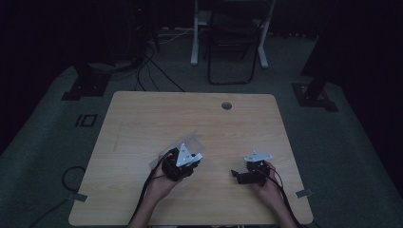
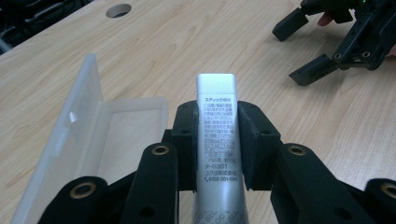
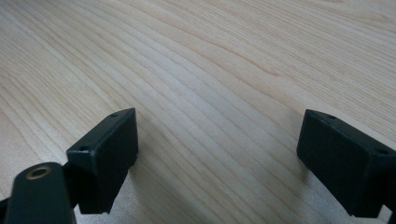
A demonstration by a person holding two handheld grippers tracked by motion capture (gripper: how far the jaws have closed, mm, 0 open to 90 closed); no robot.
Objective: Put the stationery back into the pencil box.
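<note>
The left gripper (image 2: 217,140) is clamped on a silver tube (image 2: 217,135). Its two black pads (image 2: 187,144) press on the tube from both sides. The tube has small printed writing on it, and its flat end sticks out past the pads. It is off the table, held in the jaws and pointing out over the wood.

Just beside the gripper, to its left in the left gripper view, lies a clear box (image 2: 135,121) with its lid (image 2: 70,135) open and standing up. The box rests on the table (image 2: 187,46).

In the high view the left gripper (image 1: 183,161) sits near the middle of the table, with the clear box (image 1: 190,141) touching or just next to it; which one is hard to tell in the dim light.

The right gripper (image 3: 217,158) has its jaws wide apart, with bare wood between them. In the high view the right gripper (image 1: 240,176) is low over the table, well apart from the left one. A round hole (image 1: 226,105) is in the far edge of the table.
</note>
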